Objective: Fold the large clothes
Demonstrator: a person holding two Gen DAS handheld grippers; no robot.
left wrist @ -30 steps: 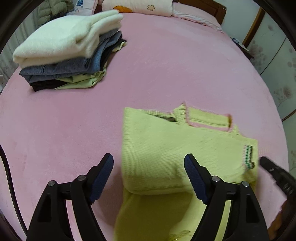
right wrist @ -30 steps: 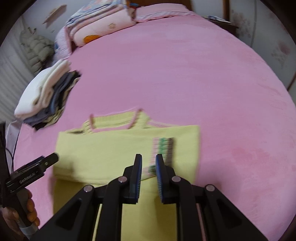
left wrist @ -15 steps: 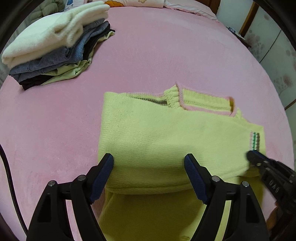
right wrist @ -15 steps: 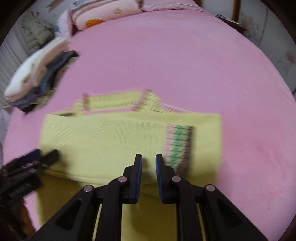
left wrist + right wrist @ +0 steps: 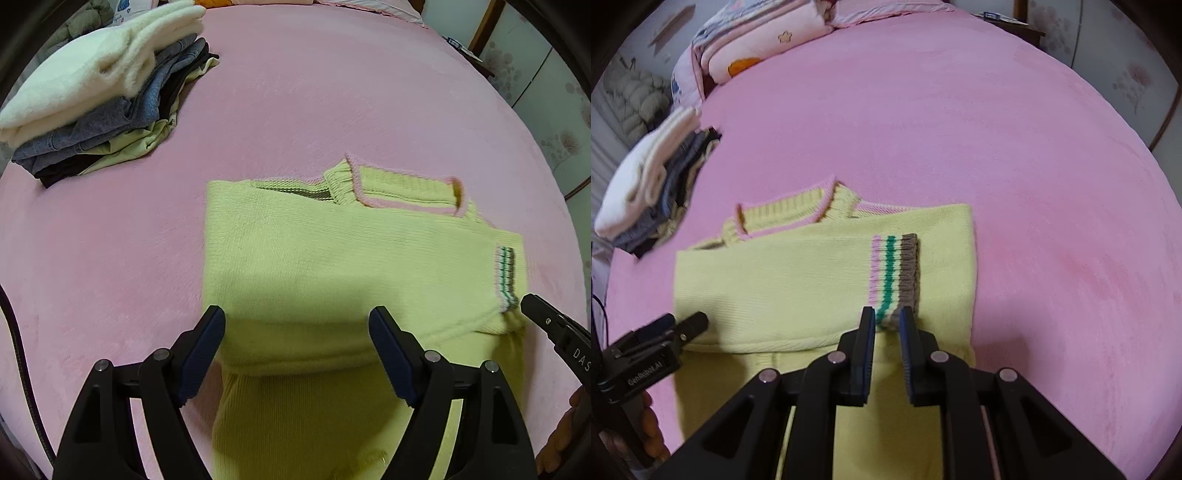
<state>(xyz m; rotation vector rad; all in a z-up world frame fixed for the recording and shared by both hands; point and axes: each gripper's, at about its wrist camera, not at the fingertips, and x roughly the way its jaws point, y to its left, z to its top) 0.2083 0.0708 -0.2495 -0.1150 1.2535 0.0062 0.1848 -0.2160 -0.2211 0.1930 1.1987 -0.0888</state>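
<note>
Closer now, we see our left gripper has slid in over the yellow sweater — jaws spread wide, holding nothing. Our right gripper hangs at the striped cuff, fingers nearly pressed together with a slim gap, cloth between them unclear. That sweater lies half-folded on the pink bed, well apart from the folded stack.

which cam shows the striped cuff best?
Right wrist. The cuff sits centre frame, close, with pink, green and brown stripes sharp, its near end between the fingers of the right gripper. Left wrist shows the cuff small and distorted near the right edge, stripes barely separable, on the sweater.
</note>
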